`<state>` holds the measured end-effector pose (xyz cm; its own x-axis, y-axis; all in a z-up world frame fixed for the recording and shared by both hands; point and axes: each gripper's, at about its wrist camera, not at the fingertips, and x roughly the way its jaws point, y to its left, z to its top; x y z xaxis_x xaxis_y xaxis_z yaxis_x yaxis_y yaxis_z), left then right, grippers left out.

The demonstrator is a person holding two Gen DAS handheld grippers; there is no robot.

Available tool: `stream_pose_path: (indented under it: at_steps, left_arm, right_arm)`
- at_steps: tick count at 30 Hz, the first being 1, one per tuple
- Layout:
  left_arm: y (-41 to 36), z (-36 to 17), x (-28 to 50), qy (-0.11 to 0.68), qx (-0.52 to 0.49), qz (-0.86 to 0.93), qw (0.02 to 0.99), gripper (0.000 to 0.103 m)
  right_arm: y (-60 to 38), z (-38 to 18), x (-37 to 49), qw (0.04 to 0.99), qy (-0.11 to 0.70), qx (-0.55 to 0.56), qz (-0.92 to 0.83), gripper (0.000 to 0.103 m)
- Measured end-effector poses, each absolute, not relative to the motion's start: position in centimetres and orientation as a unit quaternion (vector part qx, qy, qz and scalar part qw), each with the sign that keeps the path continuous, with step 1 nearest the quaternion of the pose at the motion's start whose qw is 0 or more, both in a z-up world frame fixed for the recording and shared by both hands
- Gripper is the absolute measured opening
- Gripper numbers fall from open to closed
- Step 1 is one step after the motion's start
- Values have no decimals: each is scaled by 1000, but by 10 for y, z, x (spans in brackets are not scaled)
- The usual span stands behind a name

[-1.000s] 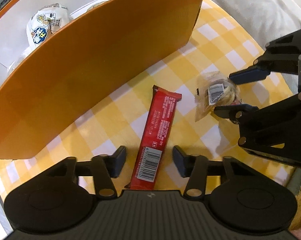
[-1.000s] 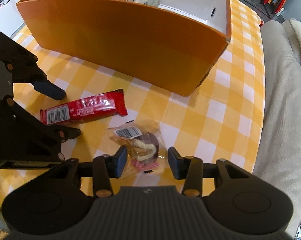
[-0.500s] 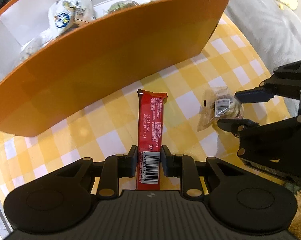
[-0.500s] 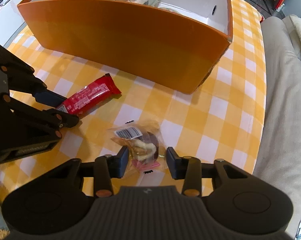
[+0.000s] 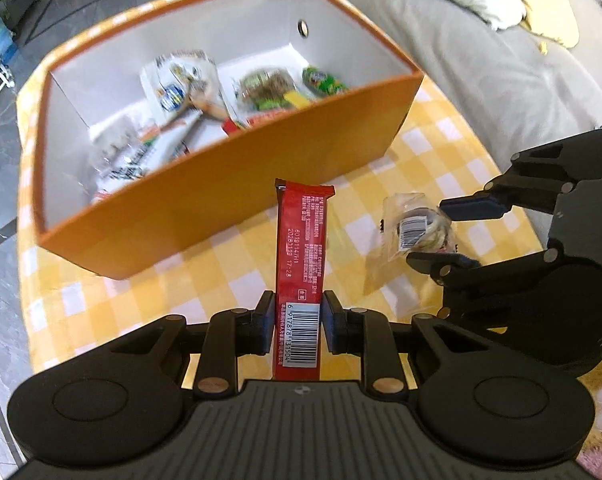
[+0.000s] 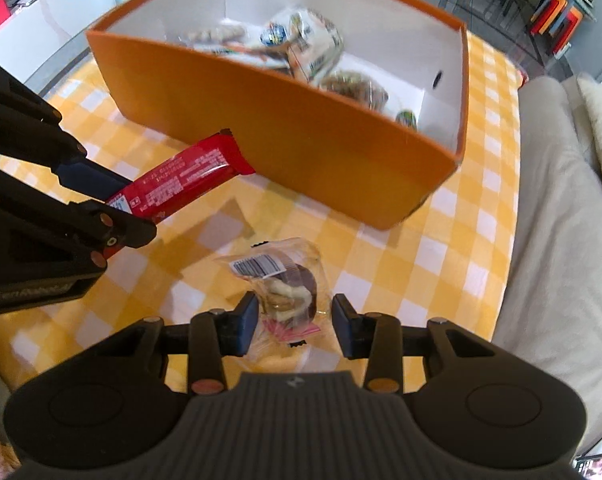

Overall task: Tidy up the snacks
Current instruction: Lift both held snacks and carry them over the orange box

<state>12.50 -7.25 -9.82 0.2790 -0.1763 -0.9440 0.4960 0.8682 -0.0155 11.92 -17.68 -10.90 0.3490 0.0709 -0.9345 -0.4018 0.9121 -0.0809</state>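
Observation:
My left gripper (image 5: 299, 312) is shut on the barcode end of a long red snack bar (image 5: 301, 240). The bar sticks out forward and hangs above the cloth, in front of the orange box (image 5: 221, 200). In the right wrist view the red bar (image 6: 189, 176) juts from the left gripper (image 6: 113, 208) toward the box wall (image 6: 301, 152). My right gripper (image 6: 295, 316) is shut on a clear packet (image 6: 285, 280) holding a dark and white pastry, raised off the cloth. The left wrist view shows that packet (image 5: 417, 228) between the right gripper's fingers (image 5: 453, 232).
The box has white inner walls and several wrapped snacks (image 5: 189, 92) lying inside. A yellow and white checked cloth (image 5: 441, 152) covers the table. A grey sofa (image 6: 561, 200) with cushions runs along the table's right side. Floor shows at the left.
The left gripper closed on the red bar and raised it off the cloth. The right gripper rose with the clear packet. Both views now look down into the box.

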Motion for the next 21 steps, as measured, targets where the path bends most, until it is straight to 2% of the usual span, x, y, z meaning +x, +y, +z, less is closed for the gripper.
stream_pose_path:
  at_steps: [11,21]
  left_arm:
    - [-61,-50,124,527,148,-197,813,27]
    - [-52,-16,156,496,140,-175,839,27]
  right_arm:
    - [-162,-59,114,832,510,-162,149,37]
    - [-147,-26,141,855,473,-163,138,37]
